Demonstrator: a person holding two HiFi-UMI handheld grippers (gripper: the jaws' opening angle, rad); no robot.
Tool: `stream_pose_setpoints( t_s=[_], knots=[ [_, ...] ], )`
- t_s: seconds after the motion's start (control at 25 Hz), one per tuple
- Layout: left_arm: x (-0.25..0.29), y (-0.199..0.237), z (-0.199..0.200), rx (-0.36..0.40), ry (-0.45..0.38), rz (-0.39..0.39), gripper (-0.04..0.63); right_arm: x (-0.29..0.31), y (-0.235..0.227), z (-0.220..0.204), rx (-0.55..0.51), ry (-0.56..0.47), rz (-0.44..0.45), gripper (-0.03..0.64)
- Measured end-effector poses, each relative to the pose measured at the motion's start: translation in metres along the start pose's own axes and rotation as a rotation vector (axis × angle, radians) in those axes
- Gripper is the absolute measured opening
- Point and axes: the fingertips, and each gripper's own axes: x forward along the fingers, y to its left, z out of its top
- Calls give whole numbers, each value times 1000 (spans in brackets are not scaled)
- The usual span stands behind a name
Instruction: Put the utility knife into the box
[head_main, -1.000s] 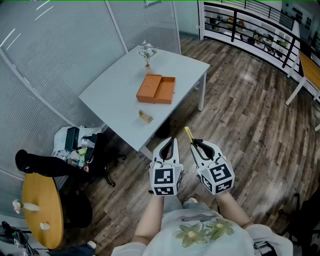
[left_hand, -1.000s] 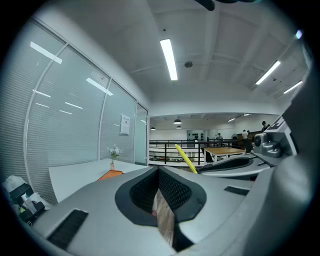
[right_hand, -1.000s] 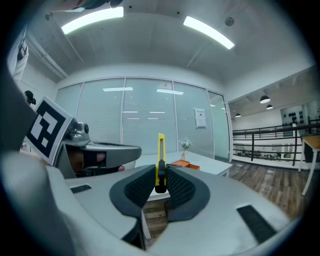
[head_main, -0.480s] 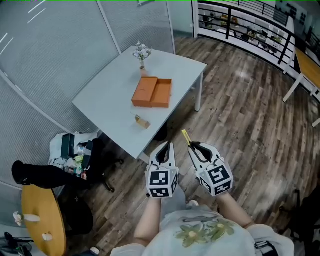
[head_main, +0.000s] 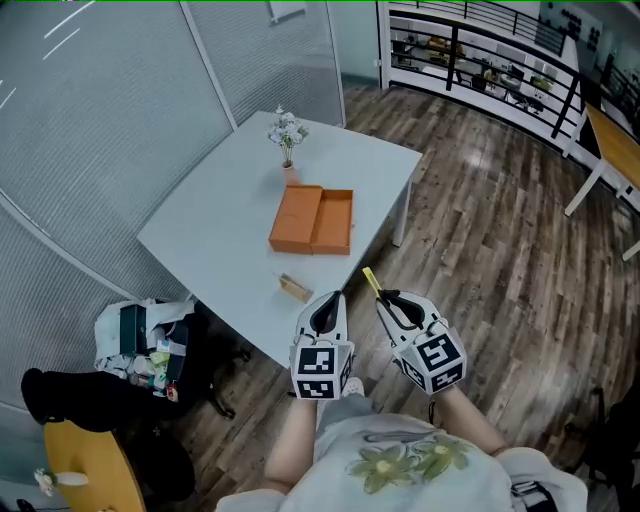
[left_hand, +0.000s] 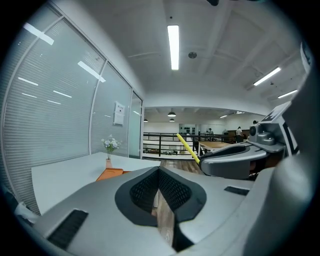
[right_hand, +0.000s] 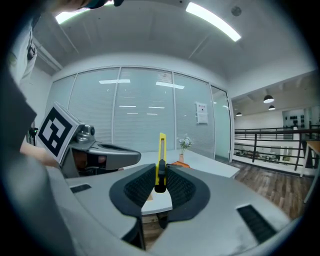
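Observation:
The yellow utility knife (head_main: 372, 282) sticks up and forward out of my right gripper (head_main: 390, 300), which is shut on its black end (right_hand: 160, 181). The open orange box (head_main: 311, 220) lies on the white table (head_main: 220, 240), well ahead of both grippers. My left gripper (head_main: 327, 312) is held beside the right one, over the table's near edge, with its pads together and nothing in them. In the left gripper view, the knife (left_hand: 187, 148) and the right gripper (left_hand: 225, 160) show to the right, and the box (left_hand: 111, 174) lies far off.
A small vase of white flowers (head_main: 287, 140) stands just behind the box. A small tan block (head_main: 294, 288) lies near the table's front edge. Bags and clutter (head_main: 140, 330) sit on the wooden floor left of the table. A black railing (head_main: 470, 50) runs at the back.
The table and box have come closer to the grippers in the head view. Both grippers keep the same stance, and the knife stays in the right one.

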Motion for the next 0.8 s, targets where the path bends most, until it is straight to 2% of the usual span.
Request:
stream_pose_setpoints(
  t_s=[0.28, 0.6, 0.8],
  knots=[
    [42, 63, 10, -7, 1, -21, 0, 70, -21, 17, 7, -3, -45, 71],
    [76, 103, 3, -20, 19, -39, 0, 122, -40, 18, 8, 12, -74, 71],
    [94, 117, 11, -35, 4, -35, 0, 145, -52, 22, 3, 23, -56, 71]
  ],
)
